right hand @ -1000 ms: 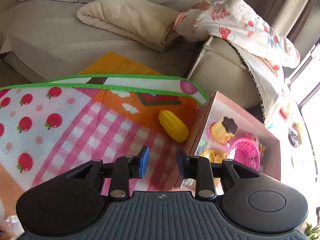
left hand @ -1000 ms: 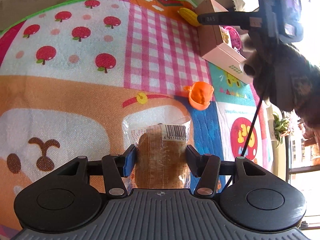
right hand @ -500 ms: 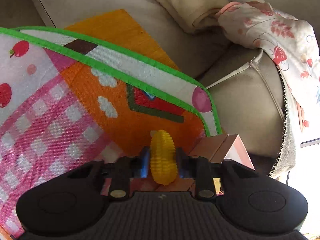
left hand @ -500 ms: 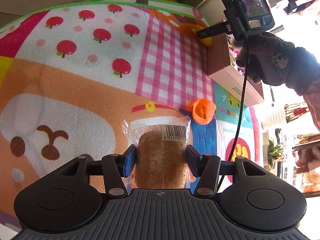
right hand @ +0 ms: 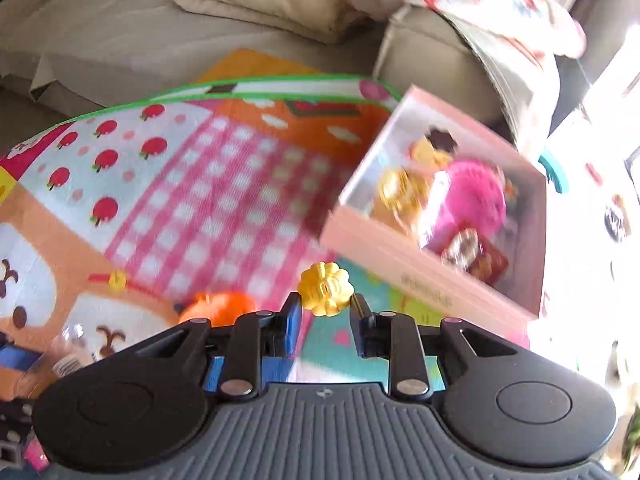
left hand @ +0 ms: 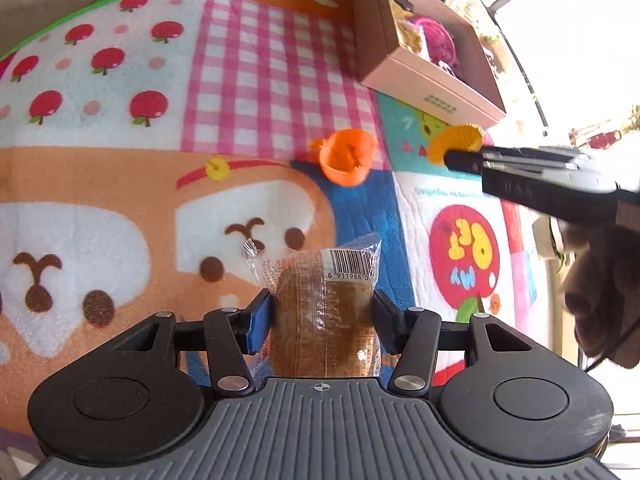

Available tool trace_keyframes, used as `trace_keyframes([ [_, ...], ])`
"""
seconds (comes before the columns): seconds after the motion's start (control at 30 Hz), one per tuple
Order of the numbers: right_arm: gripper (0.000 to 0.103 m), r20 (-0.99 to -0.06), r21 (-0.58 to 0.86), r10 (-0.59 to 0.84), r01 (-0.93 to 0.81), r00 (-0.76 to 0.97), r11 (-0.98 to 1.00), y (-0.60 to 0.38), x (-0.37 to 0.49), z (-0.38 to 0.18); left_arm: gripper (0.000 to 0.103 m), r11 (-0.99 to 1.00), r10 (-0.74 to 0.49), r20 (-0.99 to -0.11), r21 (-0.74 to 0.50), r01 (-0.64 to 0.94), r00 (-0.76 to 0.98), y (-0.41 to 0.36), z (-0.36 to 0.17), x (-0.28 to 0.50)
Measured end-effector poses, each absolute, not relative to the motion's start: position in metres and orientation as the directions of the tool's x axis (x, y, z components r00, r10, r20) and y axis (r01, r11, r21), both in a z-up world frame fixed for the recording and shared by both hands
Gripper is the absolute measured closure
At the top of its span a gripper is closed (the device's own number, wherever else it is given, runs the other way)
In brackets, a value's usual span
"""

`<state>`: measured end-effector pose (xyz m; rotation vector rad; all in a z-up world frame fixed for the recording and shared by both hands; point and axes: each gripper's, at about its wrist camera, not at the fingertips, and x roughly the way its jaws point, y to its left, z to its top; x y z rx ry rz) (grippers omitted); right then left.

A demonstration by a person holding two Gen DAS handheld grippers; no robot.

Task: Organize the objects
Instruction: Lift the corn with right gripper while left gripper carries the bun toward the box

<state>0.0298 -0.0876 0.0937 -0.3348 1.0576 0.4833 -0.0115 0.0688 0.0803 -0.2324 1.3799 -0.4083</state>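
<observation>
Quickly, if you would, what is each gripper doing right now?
Left gripper: closed on the wrapped bread.
Right gripper: closed on the yellow toy corn.

A: Where could a tool pass?
B: Over the apple and check patches of the mat (left hand: 120, 80); nothing lies there.
A: And in the way?
B: The orange cup (left hand: 346, 156) mid-mat, the pink box (left hand: 424, 80) beyond it, the sofa (right hand: 120, 40) behind the mat's far edge.

Beige sofa (right hand: 200, 40), sunlit window (left hand: 580, 40) beyond
</observation>
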Motion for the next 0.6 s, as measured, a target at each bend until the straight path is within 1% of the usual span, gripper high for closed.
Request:
trace_keyframes([
  [0.07, 0.078, -0.912, -0.009, 0.189, -0.478, 0.364, 0.878, -0.116, 0.009, 0.088, 0.046, 0.906, -0.413, -0.906, -0.397, 0.144, 0.099, 0.054, 0.084, -0.011],
  [0.1, 0.081, -0.92, -0.003, 0.174, -0.45, 0.351, 0.893, -0.128, 0.002, 0.087, 0.046, 0.907, -0.41, -0.908, -0.395, 0.145, 0.088, 0.048, 0.087, -0.011],
  [0.17, 0.09, -0.93, 0.016, 0.162, -0.405, 0.329, 0.914, -0.153, -0.013, 0.09, 0.046, 0.906, -0.406, -0.91, -0.389, 0.165, 0.084, 0.033, 0.098, -0.01],
  [0.27, 0.09, -0.937, 0.072, 0.182, -0.344, 0.299, 0.936, -0.184, -0.023, 0.098, 0.046, 0.903, -0.41, -0.908, -0.39, 0.183, 0.085, 0.013, 0.112, -0.005],
  [0.37, 0.089, -0.933, 0.098, 0.203, -0.332, 0.296, 0.938, -0.206, -0.027, 0.097, 0.046, 0.912, -0.388, -0.916, -0.366, 0.184, 0.102, -0.004, 0.122, 0.002],
  [0.43, 0.084, -0.934, 0.136, 0.228, -0.32, 0.274, 0.938, -0.217, -0.025, 0.093, 0.046, 0.918, -0.375, -0.92, -0.351, 0.183, 0.116, -0.01, 0.127, 0.003],
  [0.5, 0.065, -0.929, 0.155, 0.256, -0.345, 0.268, 0.926, -0.224, -0.023, 0.087, 0.046, 0.928, -0.354, -0.929, -0.335, 0.161, 0.109, -0.015, 0.128, 0.004],
  [0.57, 0.055, -0.927, 0.129, 0.251, -0.394, 0.277, 0.91, -0.224, -0.022, 0.078, 0.046, 0.937, -0.334, -0.938, -0.319, 0.143, 0.098, -0.02, 0.129, 0.002],
  [0.6, 0.055, -0.93, 0.112, 0.239, -0.406, 0.278, 0.907, -0.223, -0.019, 0.073, 0.046, 0.939, -0.327, -0.94, -0.312, 0.142, 0.094, -0.022, 0.129, 0.002],
])
